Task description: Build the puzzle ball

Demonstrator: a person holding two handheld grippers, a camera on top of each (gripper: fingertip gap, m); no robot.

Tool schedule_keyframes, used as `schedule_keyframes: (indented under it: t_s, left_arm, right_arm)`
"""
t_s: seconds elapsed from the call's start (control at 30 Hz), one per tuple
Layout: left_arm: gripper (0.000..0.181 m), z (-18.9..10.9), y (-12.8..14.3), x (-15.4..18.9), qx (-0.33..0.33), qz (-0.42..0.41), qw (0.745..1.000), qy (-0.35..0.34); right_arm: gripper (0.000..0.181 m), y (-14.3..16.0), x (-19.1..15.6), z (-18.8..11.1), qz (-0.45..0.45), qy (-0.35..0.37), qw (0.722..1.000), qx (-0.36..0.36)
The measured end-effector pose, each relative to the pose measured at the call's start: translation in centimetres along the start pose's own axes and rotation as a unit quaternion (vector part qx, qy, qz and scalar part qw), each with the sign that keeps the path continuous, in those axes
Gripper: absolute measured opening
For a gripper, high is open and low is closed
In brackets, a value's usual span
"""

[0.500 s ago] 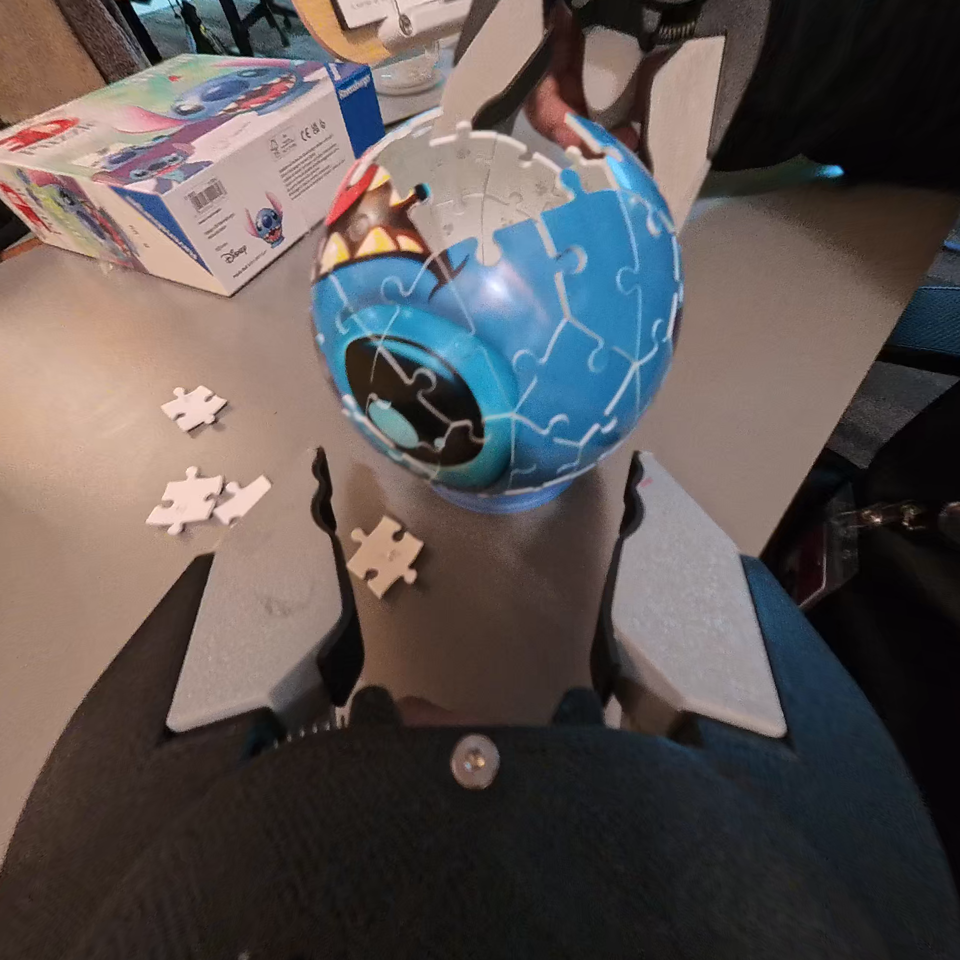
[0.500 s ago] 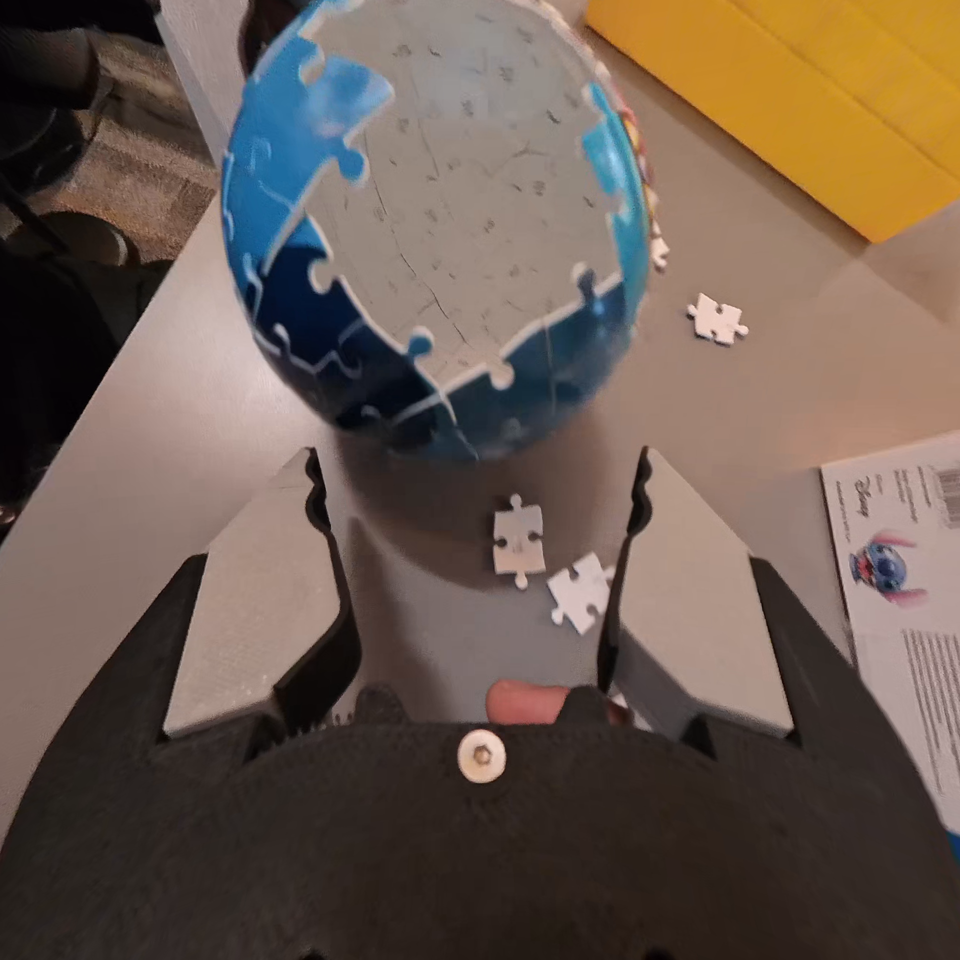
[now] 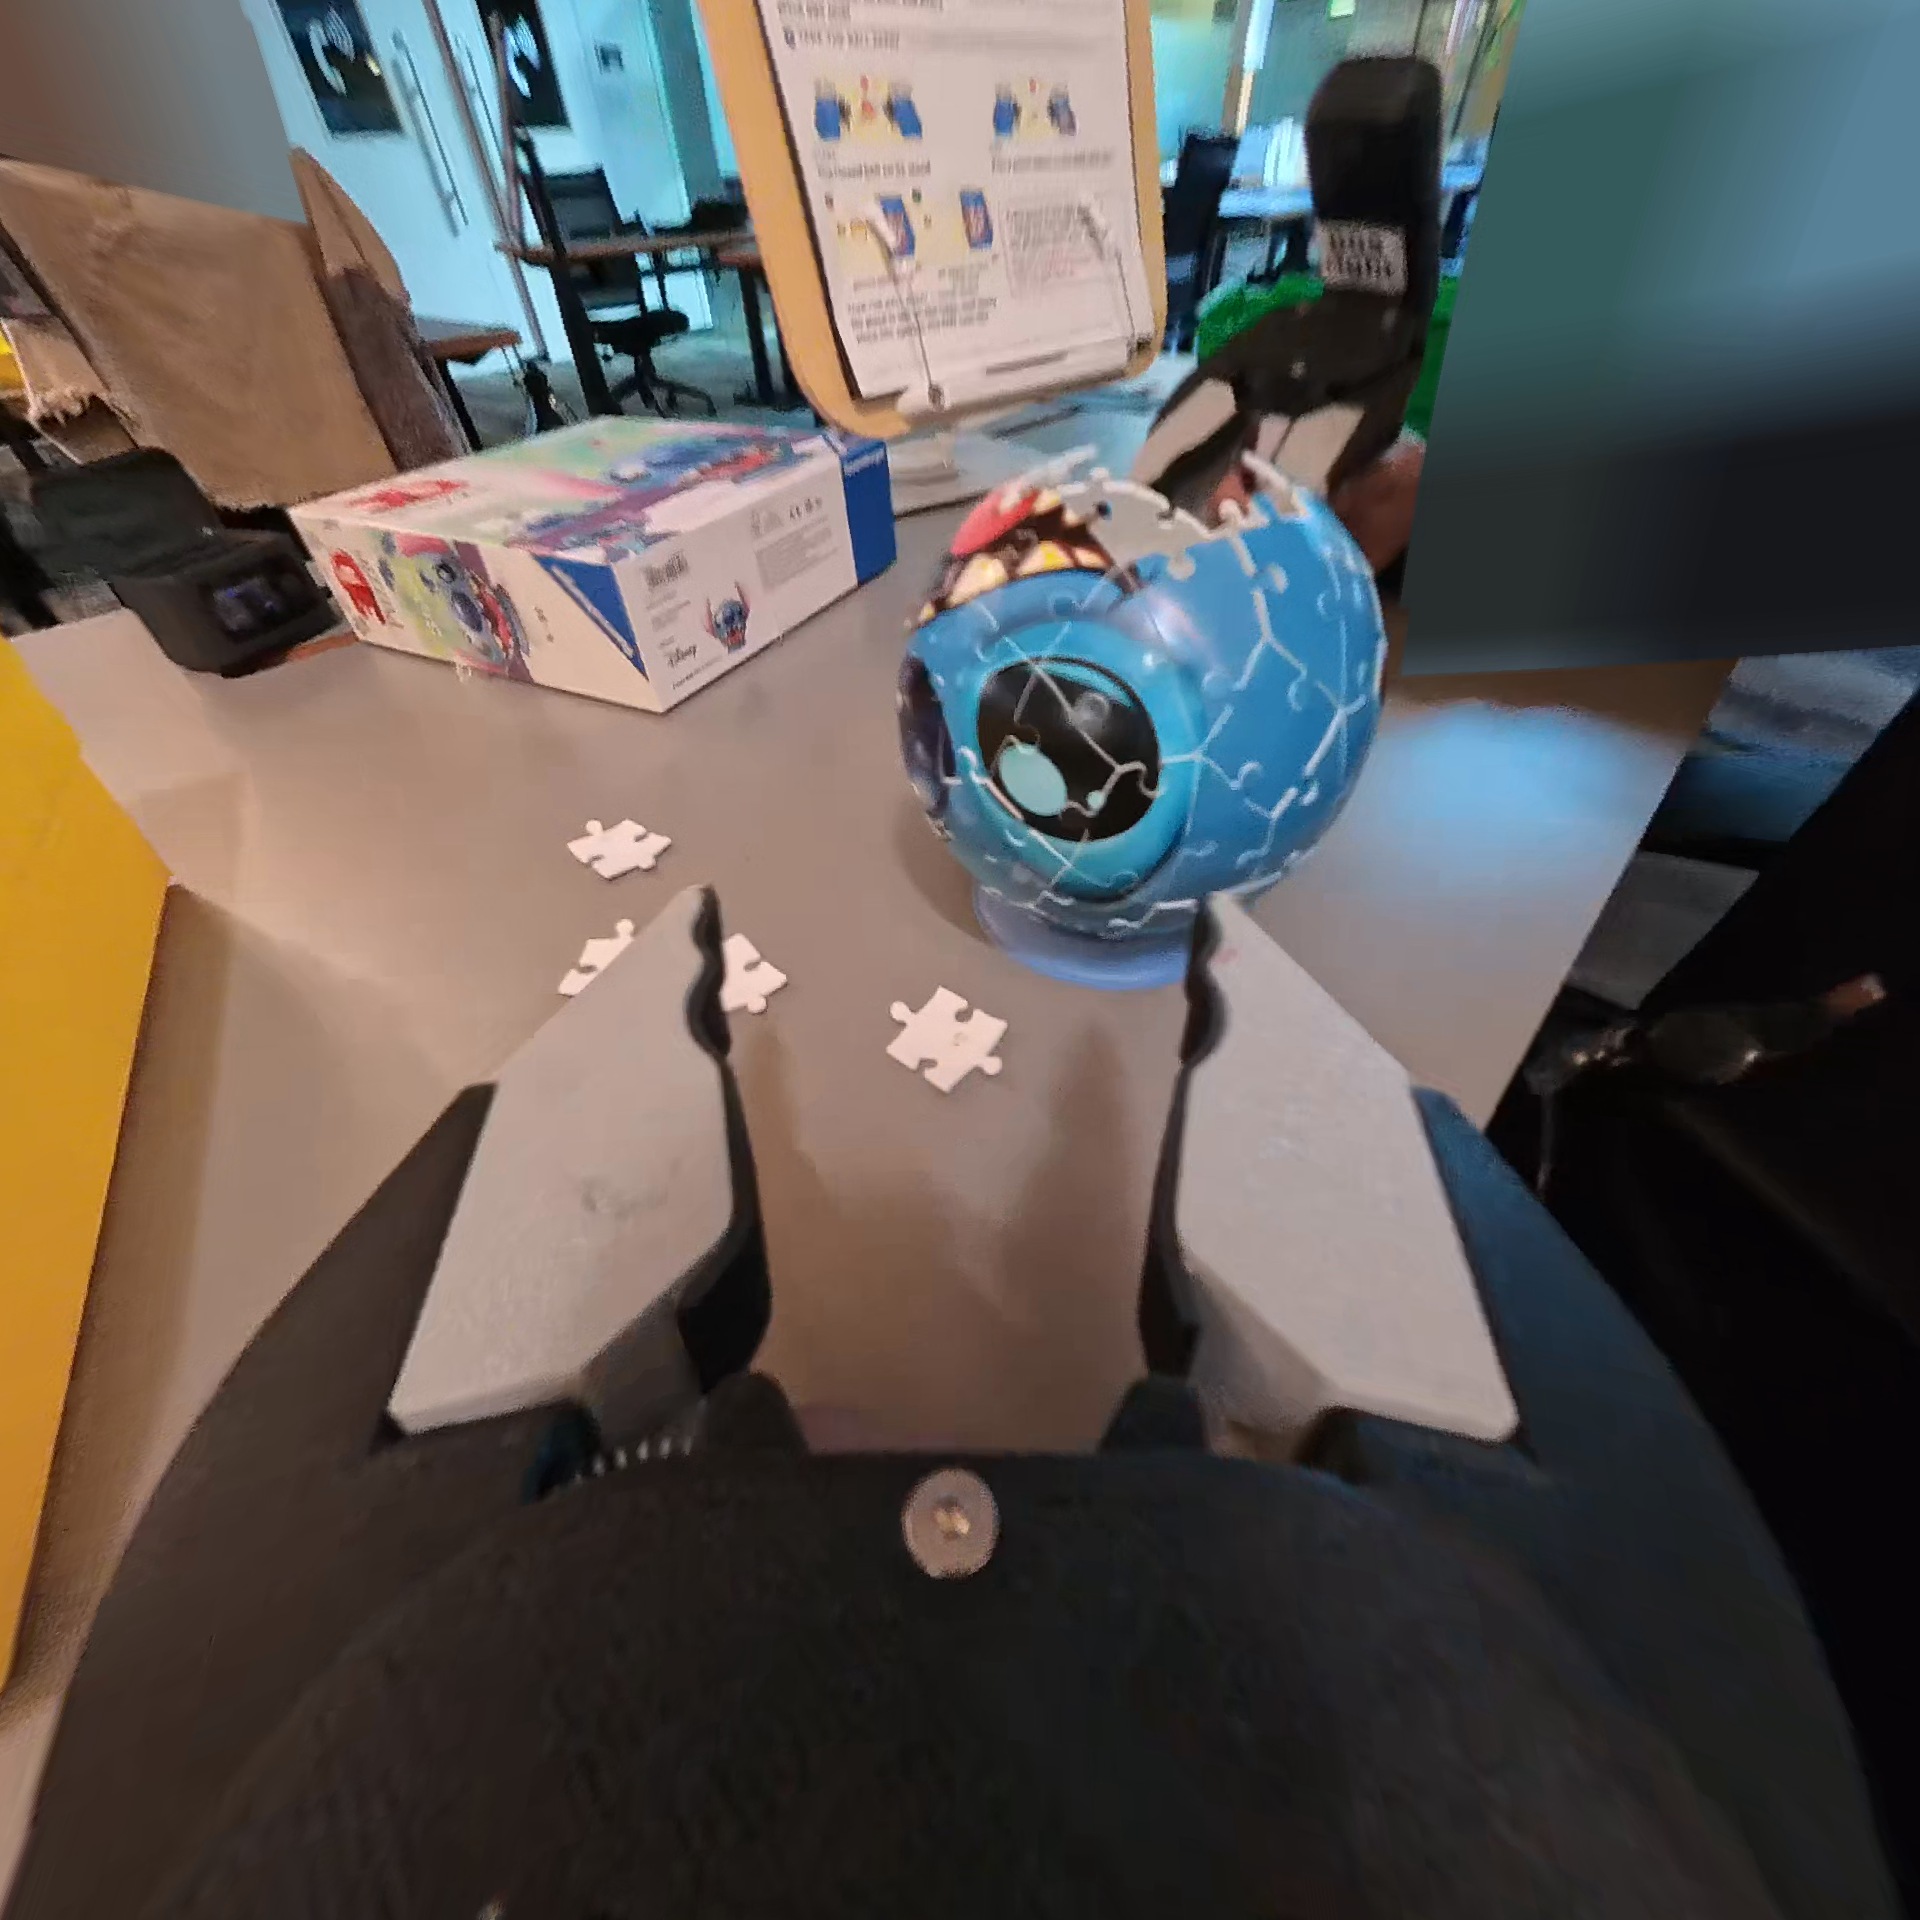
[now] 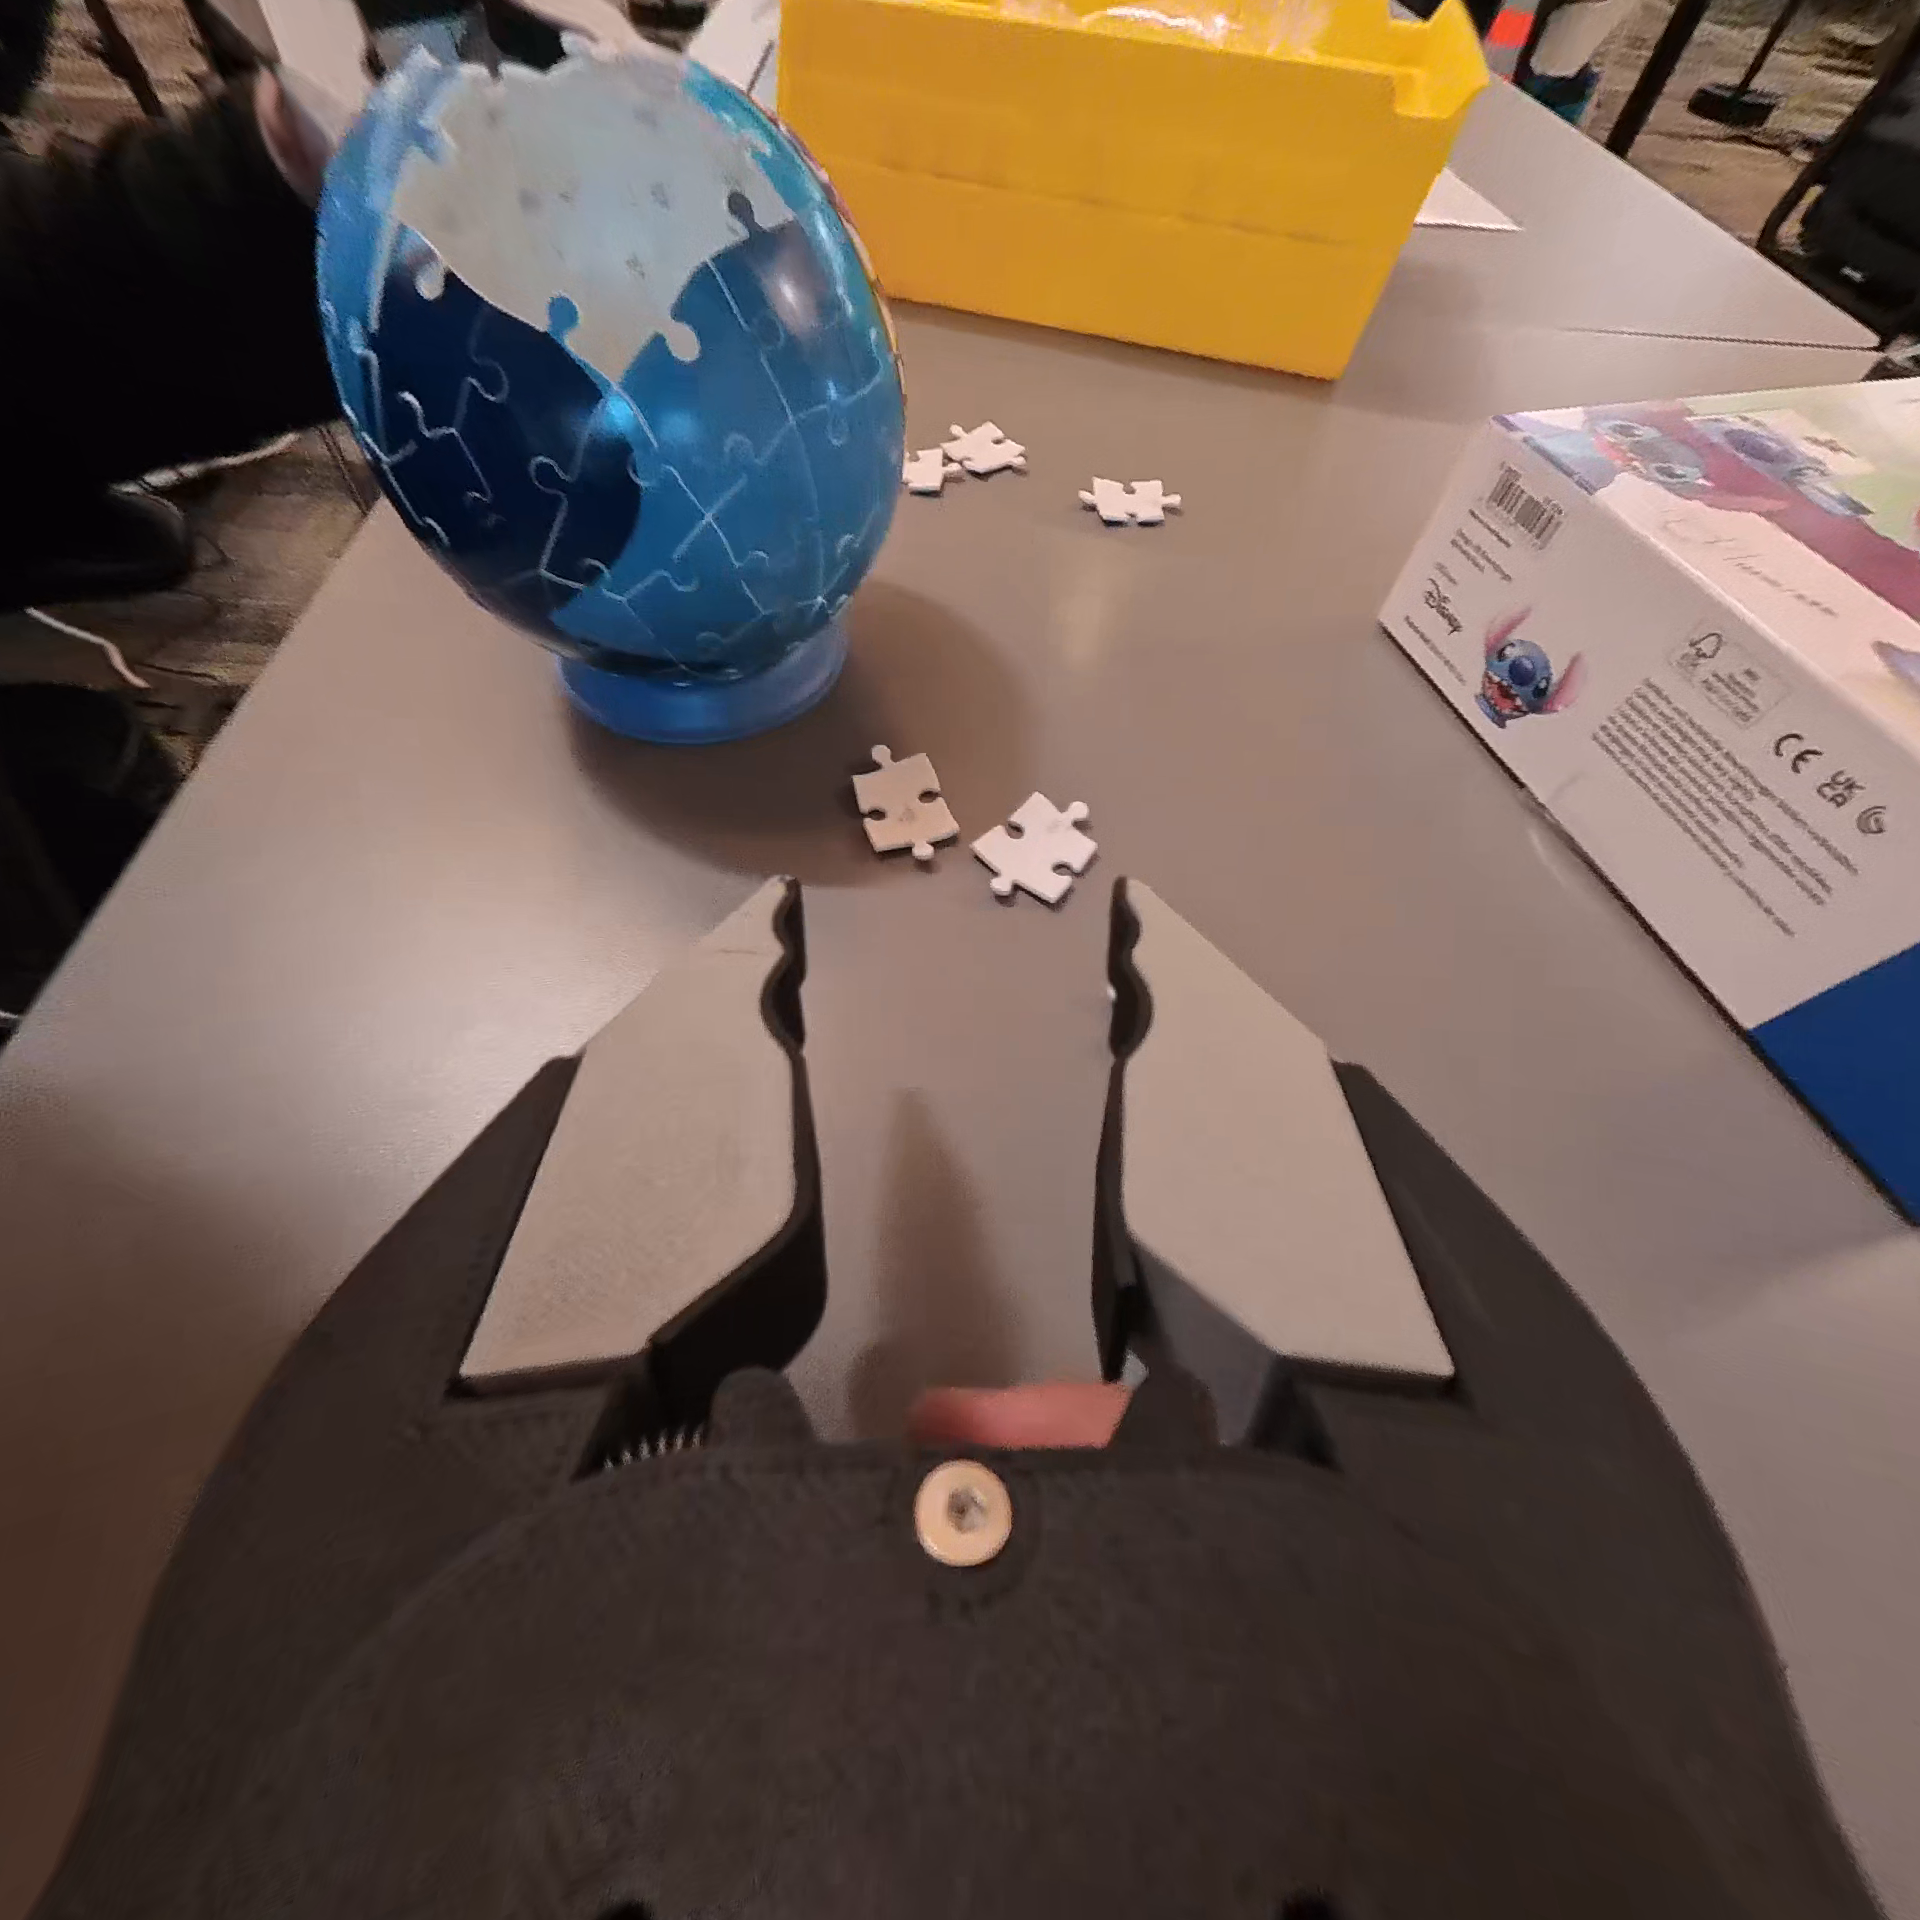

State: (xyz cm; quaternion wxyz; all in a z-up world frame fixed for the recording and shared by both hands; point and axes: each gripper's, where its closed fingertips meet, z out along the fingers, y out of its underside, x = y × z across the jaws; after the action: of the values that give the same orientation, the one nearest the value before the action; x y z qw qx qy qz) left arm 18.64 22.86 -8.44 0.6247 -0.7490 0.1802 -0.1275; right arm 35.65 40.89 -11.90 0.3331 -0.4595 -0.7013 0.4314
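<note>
The blue puzzle ball (image 3: 1143, 748) stands on its blue ring stand (image 3: 1081, 951) on the grey table. Its top has an open gap that shows the grey inside. In the right wrist view the ball (image 4: 613, 395) is at the upper left on the stand (image 4: 701, 686). White loose pieces lie face down: one (image 3: 945, 1039) between my left gripper's fingers, two (image 4: 904, 802) (image 4: 1034, 847) just ahead of my right gripper. My left gripper (image 3: 953, 920) is open and empty, short of the ball. My right gripper (image 4: 956, 899) is open and empty; it also shows behind the ball (image 3: 1252, 447).
The puzzle's box (image 3: 623, 561) lies at the back left of the ball; it also shows at the right (image 4: 1704, 644). A yellow bin (image 4: 1122, 177) stands beyond the ball. An instruction sheet on a stand (image 3: 966, 187) is behind. More pieces (image 3: 618, 847) (image 4: 1130, 501) lie on the table. The table edge (image 4: 187, 748) runs just left of the ball. Tip to tip, the grippers are about 25 cm apart.
Both grippers have drawn back from the ball, which now looks smaller and shows its stand. The right gripper's jaws stand closer together than before, still apart.
</note>
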Motion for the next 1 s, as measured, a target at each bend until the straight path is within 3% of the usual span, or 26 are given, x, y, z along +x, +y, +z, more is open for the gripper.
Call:
schedule_keyframes:
  t_s: [0.1,0.23,0.43,0.7,1.0]
  left_arm:
    - [0.066,-0.5,-1.3,-2.2,0.053,-0.034,0.998,-0.026]
    - [0.058,-0.2,-1.5,-3.5,0.062,-0.078,0.995,-0.020]
    - [0.040,-1.1,-2.2,-3.5,0.094,-0.049,0.993,-0.050]
    - [0.039,-1.8,-2.5,-4.8,0.119,-0.079,0.987,-0.074]
    - [0.036,-3.0,-3.2,-6.1,0.165,-0.118,0.976,-0.075]
  right_arm:
    - [0.044,-0.5,0.8,0.4,-0.019,0.019,1.000,0.010]
    - [0.044,0.2,1.1,1.3,-0.007,-0.012,1.000,-0.018]
    - [0.039,-0.4,2.0,0.8,-0.002,0.021,1.000,0.005]
    - [0.041,0.0,3.6,0.1,-0.003,0.081,0.997,0.001]
    - [0.047,0.2,4.8,0.0,0.022,0.084,0.996,0.001]
